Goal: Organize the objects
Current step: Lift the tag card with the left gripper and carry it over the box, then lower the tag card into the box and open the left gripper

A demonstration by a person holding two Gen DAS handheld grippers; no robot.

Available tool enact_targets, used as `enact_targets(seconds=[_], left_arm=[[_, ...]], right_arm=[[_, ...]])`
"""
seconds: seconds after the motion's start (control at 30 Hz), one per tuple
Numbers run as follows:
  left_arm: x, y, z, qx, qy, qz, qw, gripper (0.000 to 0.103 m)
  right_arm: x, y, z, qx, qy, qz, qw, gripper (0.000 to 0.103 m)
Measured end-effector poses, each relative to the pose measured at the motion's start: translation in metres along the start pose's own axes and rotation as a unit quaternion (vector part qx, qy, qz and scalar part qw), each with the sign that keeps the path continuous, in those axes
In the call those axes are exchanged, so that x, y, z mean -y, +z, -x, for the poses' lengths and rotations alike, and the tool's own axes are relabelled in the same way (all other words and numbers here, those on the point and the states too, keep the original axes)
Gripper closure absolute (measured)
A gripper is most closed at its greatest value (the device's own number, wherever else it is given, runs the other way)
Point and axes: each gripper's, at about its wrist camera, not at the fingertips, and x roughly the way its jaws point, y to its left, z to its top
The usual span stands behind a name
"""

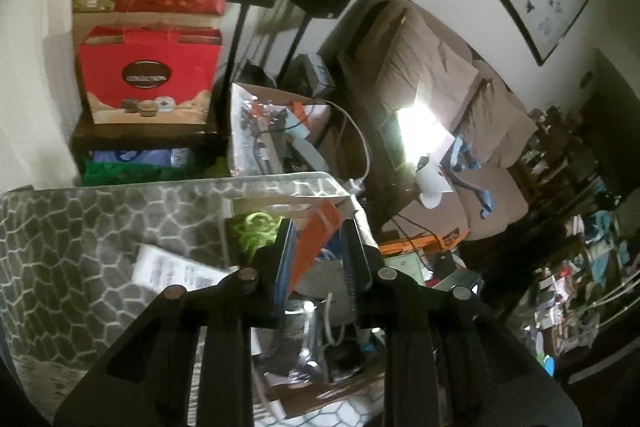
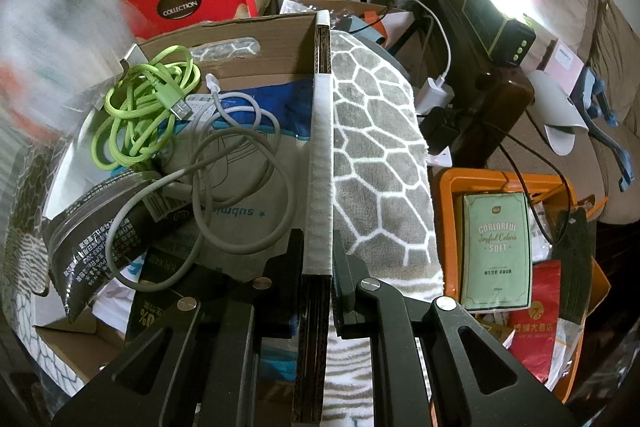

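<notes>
**Cardboard Box Wall Held by Right Gripper; Orange Item Between Left Fingers**

Where the right wrist view is read from its left side, a black foil pouch (image 2: 96,227) is seen lying in the cardboard box (image 2: 256,39), with a green cable (image 2: 140,107) coiled above it and a grey cable (image 2: 224,171) looped just beside, partly over the pouch. The right wall of the box is clamped by the right gripper (image 2: 318,255), whose fingers are closed against both faces of the cardboard edge. A grey honeycomb-patterned blanket (image 2: 380,155) is draped directly outside that wall. Further right, an orange tray (image 2: 448,227) is located, in which a pale green packet (image 2: 496,251) is resting.

In the left wrist view, the same blanket (image 1: 80,247) is shown at left with a white printed slip (image 1: 172,271) lying on it. The left gripper (image 1: 320,247) is shown narrowly open, and a flat orange item (image 1: 316,239) is positioned between its fingers; whether it is gripped cannot be determined. A brown sofa (image 1: 460,87) is visible at right.
</notes>
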Motion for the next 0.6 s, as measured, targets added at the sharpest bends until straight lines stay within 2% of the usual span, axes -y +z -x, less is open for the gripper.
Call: enact_targets(seconds=[0.17,0.23,0.3,0.37,0.53,0.6], left_arm=[[0.008,-0.009,-0.021,-0.026,0.015,-0.016,0.9994,0.082],[0.004,-0.016,-0.027,-0.035,0.034,-0.023,0.9985,0.078],[-0.001,-0.023,-0.031,-0.043,0.050,-0.023,0.9976,0.057],[-0.008,-0.031,-0.035,-0.049,0.063,-0.022,0.9966,0.044],[-0.021,-0.054,-0.052,-0.092,0.072,-0.035,0.9925,0.039],[-0.026,-0.065,-0.056,-0.109,0.077,-0.040,0.9903,0.028]], right_arm=[[0.001,0.000,0.000,0.000,0.001,-0.001,1.000,0.092],[0.001,-0.001,0.000,0.000,0.001,0.000,1.000,0.092],[0.001,-0.001,0.000,0.000,0.002,-0.001,1.000,0.093],[0.001,-0.001,-0.001,0.000,0.002,-0.001,1.000,0.093],[0.001,-0.002,-0.001,0.000,0.003,-0.002,1.000,0.093],[0.001,-0.002,-0.001,0.000,0.003,-0.002,1.000,0.093]])
